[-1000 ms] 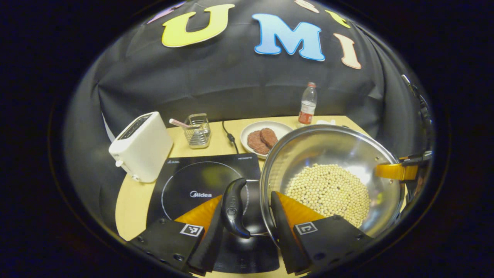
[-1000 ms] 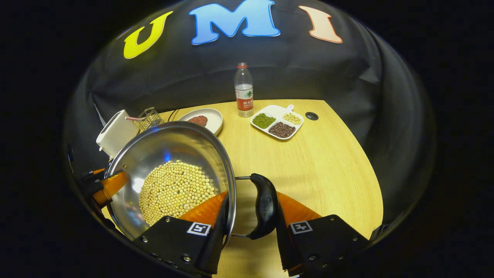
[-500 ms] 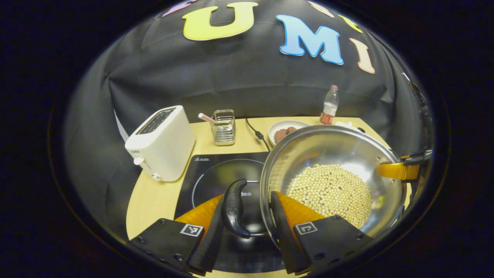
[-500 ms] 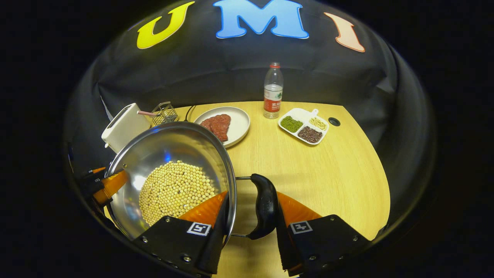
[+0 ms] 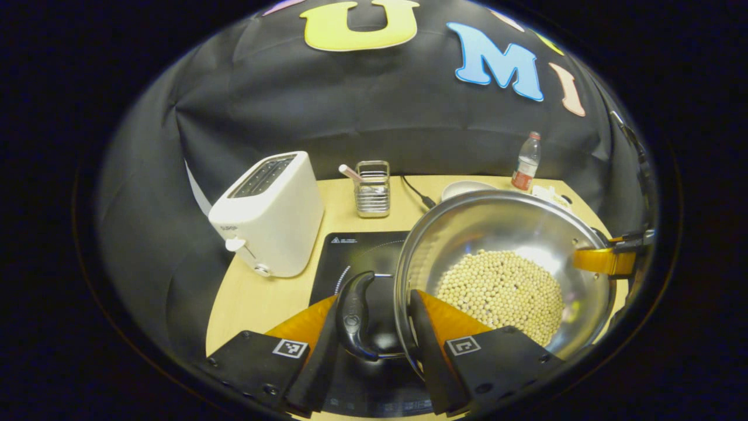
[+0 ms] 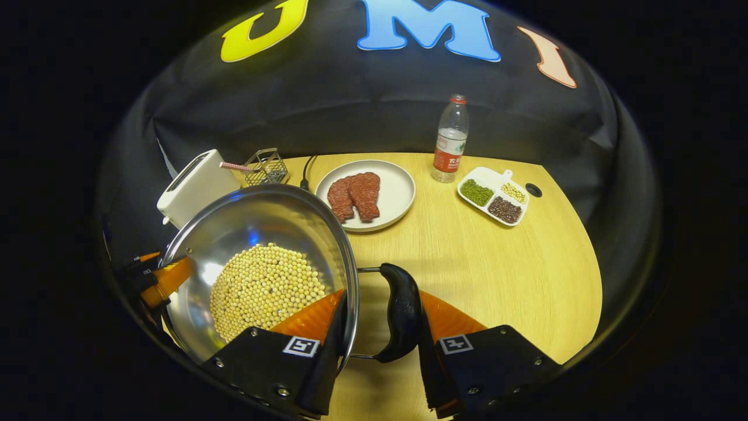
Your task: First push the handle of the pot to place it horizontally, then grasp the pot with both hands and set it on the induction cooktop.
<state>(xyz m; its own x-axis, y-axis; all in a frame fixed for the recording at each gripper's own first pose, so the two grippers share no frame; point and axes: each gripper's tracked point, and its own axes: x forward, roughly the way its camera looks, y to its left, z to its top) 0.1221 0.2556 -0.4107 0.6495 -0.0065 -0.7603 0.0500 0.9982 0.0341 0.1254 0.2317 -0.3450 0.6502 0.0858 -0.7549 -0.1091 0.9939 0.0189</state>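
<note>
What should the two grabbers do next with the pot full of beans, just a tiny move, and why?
Probably slide the pot a little further towards the toaster, keeping it level. The left gripper and right gripper each clamp a side handle and the rim. In the left gripper view the induction cooktop lies below, its ring mark partly outside the pot, so it seems not centred yet.

toaster [image 5: 269, 213], bottle [image 6: 450, 140], patties plate [image 6: 392, 193]

Your left gripper [image 5: 374, 327] and right gripper [image 6: 380, 327] are both closed, fingers pointing to 12 o'clock.
</note>
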